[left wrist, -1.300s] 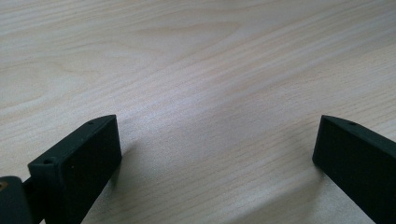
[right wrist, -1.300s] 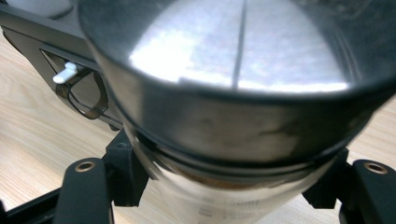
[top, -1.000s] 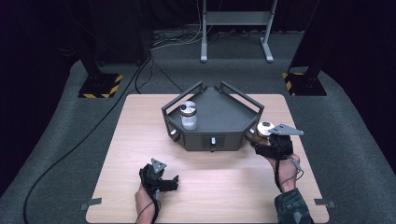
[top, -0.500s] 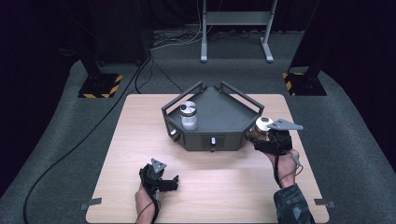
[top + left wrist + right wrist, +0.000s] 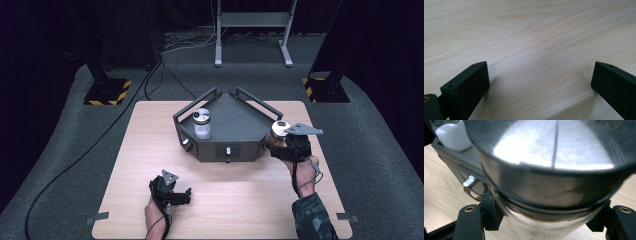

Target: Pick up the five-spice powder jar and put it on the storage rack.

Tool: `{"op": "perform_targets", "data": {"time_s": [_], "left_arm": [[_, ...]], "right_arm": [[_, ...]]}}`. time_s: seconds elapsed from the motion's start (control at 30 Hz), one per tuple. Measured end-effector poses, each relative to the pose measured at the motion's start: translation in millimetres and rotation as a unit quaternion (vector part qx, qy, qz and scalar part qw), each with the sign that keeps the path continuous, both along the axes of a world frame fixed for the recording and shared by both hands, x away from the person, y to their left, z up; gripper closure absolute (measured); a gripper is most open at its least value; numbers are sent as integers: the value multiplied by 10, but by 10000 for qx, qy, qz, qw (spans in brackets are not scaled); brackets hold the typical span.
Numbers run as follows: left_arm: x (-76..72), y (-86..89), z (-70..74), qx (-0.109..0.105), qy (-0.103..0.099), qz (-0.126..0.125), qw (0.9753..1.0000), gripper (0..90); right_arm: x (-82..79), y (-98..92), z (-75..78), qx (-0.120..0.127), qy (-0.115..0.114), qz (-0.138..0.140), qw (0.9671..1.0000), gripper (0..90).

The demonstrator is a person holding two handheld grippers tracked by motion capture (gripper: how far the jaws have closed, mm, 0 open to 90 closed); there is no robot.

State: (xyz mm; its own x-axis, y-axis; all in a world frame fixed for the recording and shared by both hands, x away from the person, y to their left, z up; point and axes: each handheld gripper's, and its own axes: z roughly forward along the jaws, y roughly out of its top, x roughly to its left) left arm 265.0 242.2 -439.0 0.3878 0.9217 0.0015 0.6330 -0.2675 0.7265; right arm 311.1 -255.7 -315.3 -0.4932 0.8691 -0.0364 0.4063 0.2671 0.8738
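Jars: we count two, each with a silver lid.
First jar (image 5: 202, 123): upright on the dark tray (image 5: 240, 122), near its left rail.
Second jar (image 5: 279, 133): at the tray's right corner, off the table (image 5: 150, 150).
Right gripper (image 5: 283, 145): we see both jaws clamped on that second jar.
Left gripper (image 5: 176, 193): jaws spread wide, nothing between them, low over bare wood.

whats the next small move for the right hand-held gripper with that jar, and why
Probably carry the jar a little further left and set it on the dark tray. The right hand-held gripper is shut on it at the tray's right edge, another jar already stands on the tray, and the left hand-held gripper rests open on the table.
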Motion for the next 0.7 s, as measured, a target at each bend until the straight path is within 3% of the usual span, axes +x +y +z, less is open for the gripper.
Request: {"op": "perform_targets", "data": {"time_s": [0.7], "left_arm": [[-5, -5, 0, 12, -10, 0, 10000, 15]], "right_arm": [[105, 91, 132, -9, -35, 151, 9999, 304]]}}
